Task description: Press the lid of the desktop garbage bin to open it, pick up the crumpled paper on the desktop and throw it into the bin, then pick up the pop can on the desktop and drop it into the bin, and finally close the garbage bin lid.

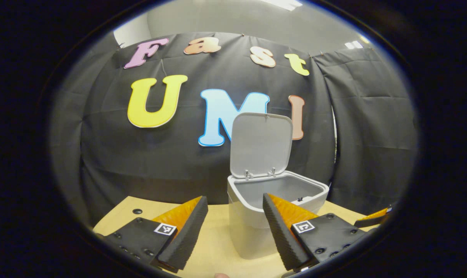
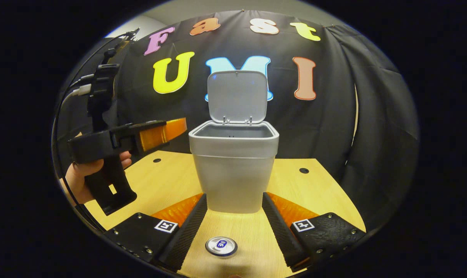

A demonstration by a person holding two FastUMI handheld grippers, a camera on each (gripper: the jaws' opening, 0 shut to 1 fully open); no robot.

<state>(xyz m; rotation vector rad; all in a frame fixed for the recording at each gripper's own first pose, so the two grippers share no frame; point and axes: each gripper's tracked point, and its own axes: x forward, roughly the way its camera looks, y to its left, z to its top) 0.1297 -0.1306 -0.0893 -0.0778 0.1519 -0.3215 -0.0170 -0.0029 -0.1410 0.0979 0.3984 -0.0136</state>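
Note:
The grey desktop bin [image 2: 233, 173] stands in the middle of the wooden table with its lid [image 2: 237, 96] swung up and back, so the inside shows. A pop can [image 2: 221, 246] stands upright in front of it, seen from above. My right gripper [image 2: 234, 197] is open just above the can, a finger on each side and neither touching it. My left gripper [image 1: 235, 197] is open and holds nothing; it hovers just left of the bin [image 1: 256, 224], near rim height, with the raised lid [image 1: 261, 144] behind. In the right gripper view, the left gripper [image 2: 167, 131] is held by a hand [image 2: 78, 177].
The wooden table [image 2: 318, 193] has small round holes [image 2: 304, 170] near its back edge. Black cloth closes the booth behind and to the right. The other gripper's tip [image 1: 372, 219] shows at the right edge of the left gripper view.

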